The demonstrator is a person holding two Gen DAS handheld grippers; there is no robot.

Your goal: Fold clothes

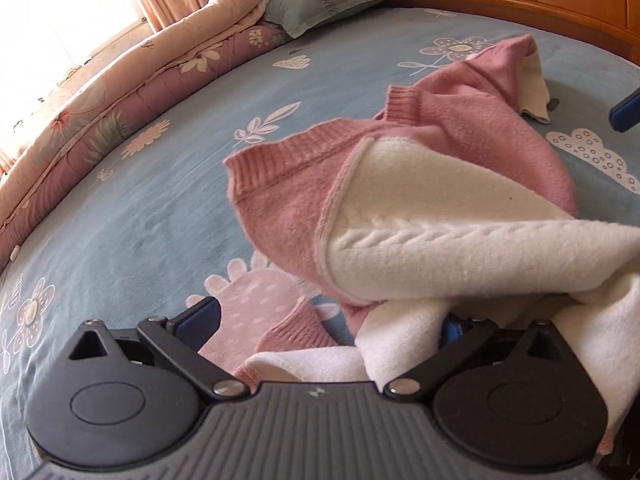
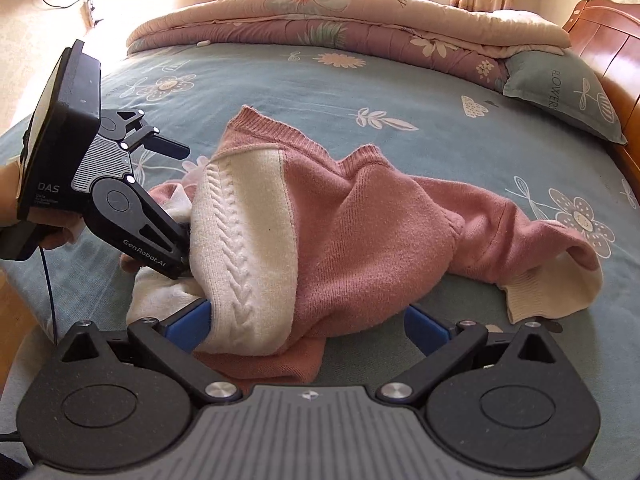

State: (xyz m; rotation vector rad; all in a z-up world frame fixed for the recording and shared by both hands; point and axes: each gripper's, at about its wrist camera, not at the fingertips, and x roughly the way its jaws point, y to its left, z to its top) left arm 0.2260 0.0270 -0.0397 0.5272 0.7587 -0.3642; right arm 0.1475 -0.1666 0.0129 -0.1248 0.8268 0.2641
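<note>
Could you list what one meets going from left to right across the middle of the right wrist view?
Left gripper → white cable-knit panel of the sweater → pink body of the sweater → cream cuff of the sleeve, all lying on the blue bedsheet.

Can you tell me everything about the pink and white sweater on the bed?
The sweater is a soft knit, mostly pink with cream-white panels, one bearing a cable pattern, and ribbed pink edges. It lies crumpled on the blue flowered bedsheet, not yet folded. One pink sleeve with a cream cuff stretches out to the side. Both tongs are open: the left tongs touch the white part, and the right tongs straddle the near edge.
</note>
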